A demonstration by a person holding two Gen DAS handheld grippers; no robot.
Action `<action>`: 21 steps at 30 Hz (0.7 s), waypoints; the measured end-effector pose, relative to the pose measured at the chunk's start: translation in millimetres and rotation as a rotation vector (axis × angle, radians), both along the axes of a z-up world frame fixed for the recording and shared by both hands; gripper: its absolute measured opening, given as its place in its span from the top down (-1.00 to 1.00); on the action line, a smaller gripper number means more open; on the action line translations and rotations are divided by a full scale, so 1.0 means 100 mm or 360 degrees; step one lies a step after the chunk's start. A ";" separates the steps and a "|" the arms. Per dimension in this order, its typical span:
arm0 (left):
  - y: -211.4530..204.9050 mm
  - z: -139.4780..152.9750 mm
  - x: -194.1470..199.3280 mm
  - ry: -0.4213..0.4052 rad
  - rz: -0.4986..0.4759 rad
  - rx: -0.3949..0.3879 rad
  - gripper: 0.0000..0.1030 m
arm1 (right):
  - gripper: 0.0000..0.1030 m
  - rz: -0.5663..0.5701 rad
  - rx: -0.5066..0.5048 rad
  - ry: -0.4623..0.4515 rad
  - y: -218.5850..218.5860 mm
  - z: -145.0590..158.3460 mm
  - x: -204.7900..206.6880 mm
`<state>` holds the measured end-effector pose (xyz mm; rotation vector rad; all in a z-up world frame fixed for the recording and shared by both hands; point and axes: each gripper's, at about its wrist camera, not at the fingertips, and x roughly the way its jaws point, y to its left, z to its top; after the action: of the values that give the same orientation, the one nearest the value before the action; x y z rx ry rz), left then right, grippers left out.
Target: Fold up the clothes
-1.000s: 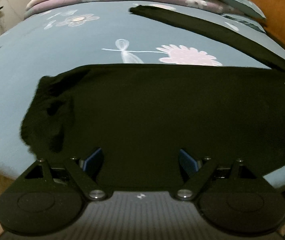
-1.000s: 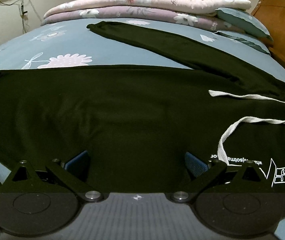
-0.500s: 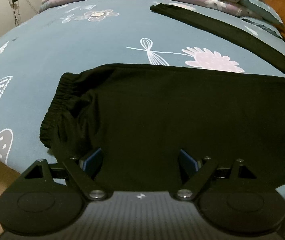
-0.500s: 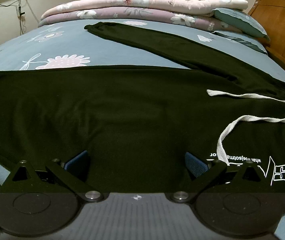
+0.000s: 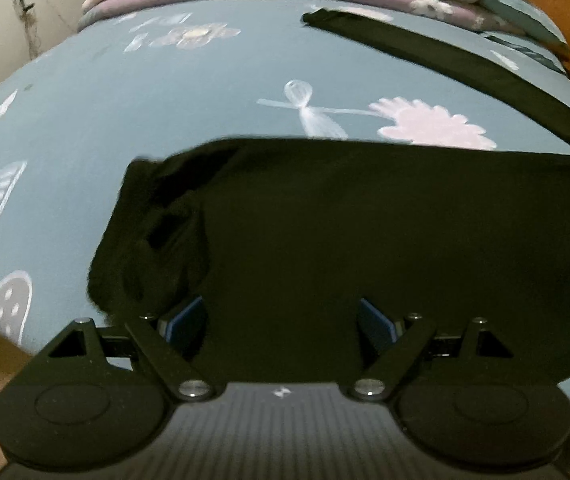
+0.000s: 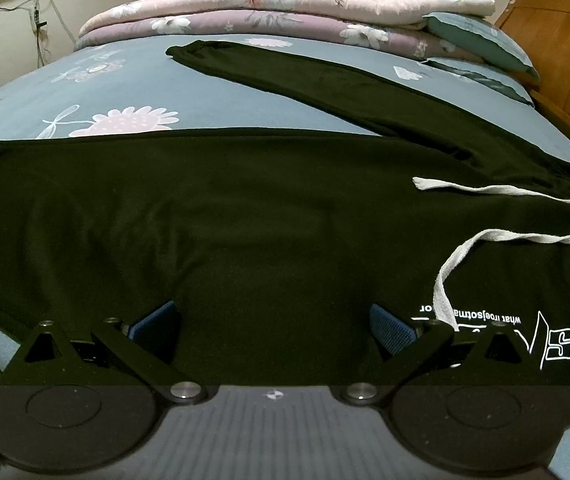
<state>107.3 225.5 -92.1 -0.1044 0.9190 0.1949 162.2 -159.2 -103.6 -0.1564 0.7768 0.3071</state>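
Observation:
Black jogger trousers [image 6: 265, 208] lie spread on a blue flower-print bed. One leg lies across the near edge; the other leg [image 6: 325, 80] runs diagonally to the far left. A white drawstring [image 6: 485, 236] and a white printed logo [image 6: 557, 340] sit near the waist on the right. In the left wrist view the near leg [image 5: 365, 232] ends in a bunched elastic cuff [image 5: 145, 216]. My left gripper [image 5: 283, 320] is open, low over the near leg by the cuff. My right gripper [image 6: 273, 324] is open, low over the near leg's upper part.
The blue bedsheet [image 5: 165, 92] has bare room beyond the near leg. Folded pink and mauve quilts [image 6: 285, 12] and a teal pillow [image 6: 481, 40] lie at the far side. A wooden headboard [image 6: 565, 48] stands on the right. The bed's near edge drops off under both grippers.
The left gripper's view has shifted and blurred; the cuff now sits a little further right and lower. The right gripper has barely moved. Both grippers stay open.

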 end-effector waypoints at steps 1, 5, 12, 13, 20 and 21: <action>0.03 -0.01 -0.04 -0.0017 0.0003 -0.0020 -0.63 | -1.00 -0.0001 -0.0002 0.0003 0.00 0.00 0.00; 0.08 0.02 -0.08 -0.0031 -0.0015 -0.0053 -0.63 | -1.00 -0.0009 -0.0005 0.0003 0.01 0.00 0.00; -0.02 0.24 0.24 -0.0092 -0.0116 -0.0006 -0.63 | -1.00 -0.0008 0.0003 -0.0003 0.00 -0.01 -0.01; -0.04 0.26 0.31 -0.0099 -0.0144 -0.0014 -0.63 | -1.00 -0.0008 0.0004 -0.0004 0.00 -0.01 -0.01; -0.17 0.12 0.77 -0.0053 -0.0225 -0.0035 -0.63 | -1.00 -0.0006 0.0007 -0.0009 -0.01 -0.01 -0.02; -0.17 0.09 0.81 -0.0040 -0.0222 -0.0043 -0.63 | -1.00 -0.0005 0.0007 -0.0008 -0.01 -0.01 -0.01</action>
<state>188.0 208.6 -83.5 -0.0672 0.9001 0.0513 160.7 -160.3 -104.6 -0.1515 0.7711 0.3051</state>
